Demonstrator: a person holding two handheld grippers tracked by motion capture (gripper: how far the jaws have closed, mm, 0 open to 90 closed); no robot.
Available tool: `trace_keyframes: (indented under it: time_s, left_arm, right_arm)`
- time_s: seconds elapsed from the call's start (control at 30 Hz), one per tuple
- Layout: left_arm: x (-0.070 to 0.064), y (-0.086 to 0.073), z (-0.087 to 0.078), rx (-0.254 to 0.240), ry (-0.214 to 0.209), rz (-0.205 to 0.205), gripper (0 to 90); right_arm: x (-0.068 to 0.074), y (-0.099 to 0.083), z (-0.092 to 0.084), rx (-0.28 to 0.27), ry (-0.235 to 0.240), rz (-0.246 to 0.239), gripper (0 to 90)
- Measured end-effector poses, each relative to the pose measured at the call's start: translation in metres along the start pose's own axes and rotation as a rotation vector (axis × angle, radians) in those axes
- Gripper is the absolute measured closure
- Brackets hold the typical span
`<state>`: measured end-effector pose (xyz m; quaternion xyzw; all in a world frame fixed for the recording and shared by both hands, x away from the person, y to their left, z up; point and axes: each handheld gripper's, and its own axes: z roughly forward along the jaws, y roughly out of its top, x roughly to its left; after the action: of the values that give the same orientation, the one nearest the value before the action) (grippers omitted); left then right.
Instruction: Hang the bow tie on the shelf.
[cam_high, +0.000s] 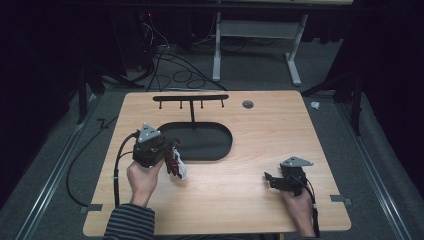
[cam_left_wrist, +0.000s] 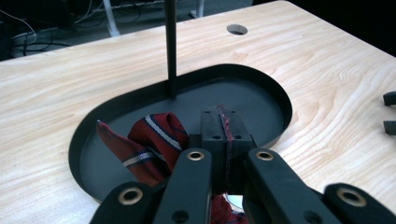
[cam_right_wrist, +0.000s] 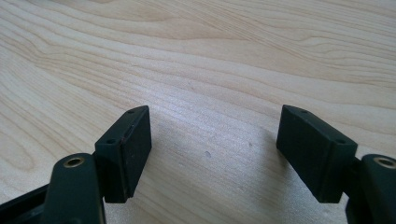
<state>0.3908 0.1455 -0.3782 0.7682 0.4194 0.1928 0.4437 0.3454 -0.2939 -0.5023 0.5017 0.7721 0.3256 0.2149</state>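
My left gripper (cam_high: 172, 161) is shut on a red cloth with white and navy stripes (cam_high: 176, 165), held just above the table at the near left edge of the black oval tray (cam_high: 212, 150). In the left gripper view the striped cloth (cam_left_wrist: 149, 140) bunches to the left of the closed jaws (cam_left_wrist: 223, 128), and a red edge shows pinched between them. The black tray (cam_left_wrist: 261, 93) lies right behind. My right gripper (cam_high: 270, 181) is at the near right of the table, open, with bare wood between its pads (cam_right_wrist: 128, 149).
A black T-shaped rack (cam_high: 191, 99) with several pegs rises from the far side of the tray; its post (cam_left_wrist: 171, 46) stands straight ahead of the left gripper. A round cable hole (cam_high: 247, 104) sits at the table's far right. Cables trail on the floor behind.
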Motion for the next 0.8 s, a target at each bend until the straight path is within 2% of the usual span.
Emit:
trace_keyframes:
  time_s: [0.47,0.8]
  left_arm:
    - [0.004,0.019,0.003,-0.013,0.011,0.003,90.0]
    - [0.008,0.037,0.009,-0.021,0.038,0.005,90.0]
  right_arm:
    - [0.000,0.000,0.000,-0.002,0.001,-0.002,27.9]
    - [-0.001,0.000,0.000,-0.002,0.004,0.002,27.9]
